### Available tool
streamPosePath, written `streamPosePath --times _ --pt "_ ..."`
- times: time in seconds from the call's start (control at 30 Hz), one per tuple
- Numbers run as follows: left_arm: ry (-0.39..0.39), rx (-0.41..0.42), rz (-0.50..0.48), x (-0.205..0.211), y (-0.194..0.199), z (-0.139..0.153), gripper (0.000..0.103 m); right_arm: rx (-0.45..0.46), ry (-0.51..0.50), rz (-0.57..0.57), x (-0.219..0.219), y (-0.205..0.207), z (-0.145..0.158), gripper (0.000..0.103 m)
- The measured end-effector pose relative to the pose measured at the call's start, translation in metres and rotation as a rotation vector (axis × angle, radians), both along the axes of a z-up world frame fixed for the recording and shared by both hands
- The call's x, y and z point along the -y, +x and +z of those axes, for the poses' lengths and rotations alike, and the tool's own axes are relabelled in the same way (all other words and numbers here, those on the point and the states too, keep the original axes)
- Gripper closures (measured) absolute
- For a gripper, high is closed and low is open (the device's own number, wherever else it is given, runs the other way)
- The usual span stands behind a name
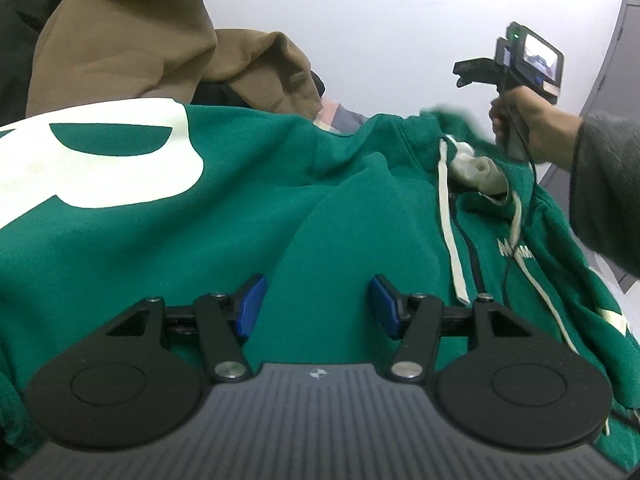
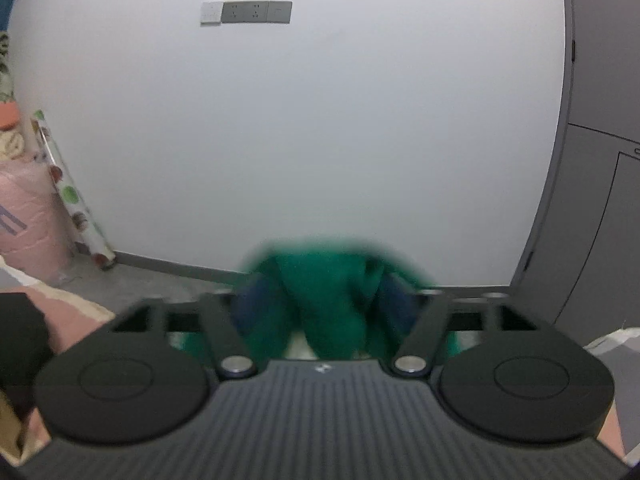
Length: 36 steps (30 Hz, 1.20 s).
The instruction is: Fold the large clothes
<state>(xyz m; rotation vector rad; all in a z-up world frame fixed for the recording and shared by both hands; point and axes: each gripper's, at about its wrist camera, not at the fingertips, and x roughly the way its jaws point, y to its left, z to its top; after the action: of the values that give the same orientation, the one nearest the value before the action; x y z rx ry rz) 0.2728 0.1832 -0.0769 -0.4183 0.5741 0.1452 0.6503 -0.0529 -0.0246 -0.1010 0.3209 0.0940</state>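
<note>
A green hoodie (image 1: 280, 208) with a large white letter print (image 1: 92, 160), white drawstrings (image 1: 450, 232) and a front zip lies spread in the left wrist view. My left gripper (image 1: 316, 304) hovers just over its chest, blue pads apart and empty. My right gripper (image 2: 326, 300) is blurred and has a bunch of the green hoodie (image 2: 332, 280) between its fingers, lifted in front of the wall. In the left wrist view the right gripper (image 1: 464, 76) is held in a hand above the hood area.
A brown garment (image 1: 140, 48) and a dark one (image 1: 16, 40) are heaped behind the hoodie. A white wall with sockets (image 2: 246, 12), a grey cabinet (image 2: 600, 160), a patterned roll (image 2: 72, 196) and a pink bundle (image 2: 28, 216) stand beyond.
</note>
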Motion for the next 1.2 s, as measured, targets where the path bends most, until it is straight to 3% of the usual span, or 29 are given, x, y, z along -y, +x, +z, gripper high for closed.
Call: streamPosePath --times 0.3,0.7,0.9,1.2 --pt "-0.009 -0.011 -0.018 -0.004 -0.016 0.011 0.040 -0.085 0.041 0.061 0.035 -0.092 -0.003 0.025" --pt "-0.001 0.025 -0.050 0.012 -0.081 0.046 0.040 -0.206 0.098 0.111 0.130 -0.298 0.008 0.025" --pt "0.016 -0.029 -0.066 0.028 -0.110 0.050 0.040 -0.242 0.153 0.131 0.170 -0.392 0.008 0.025" --pt "0.002 -0.150 -0.022 0.028 -0.139 0.044 0.040 -0.359 0.218 0.073 0.246 -0.465 -0.028 0.025"
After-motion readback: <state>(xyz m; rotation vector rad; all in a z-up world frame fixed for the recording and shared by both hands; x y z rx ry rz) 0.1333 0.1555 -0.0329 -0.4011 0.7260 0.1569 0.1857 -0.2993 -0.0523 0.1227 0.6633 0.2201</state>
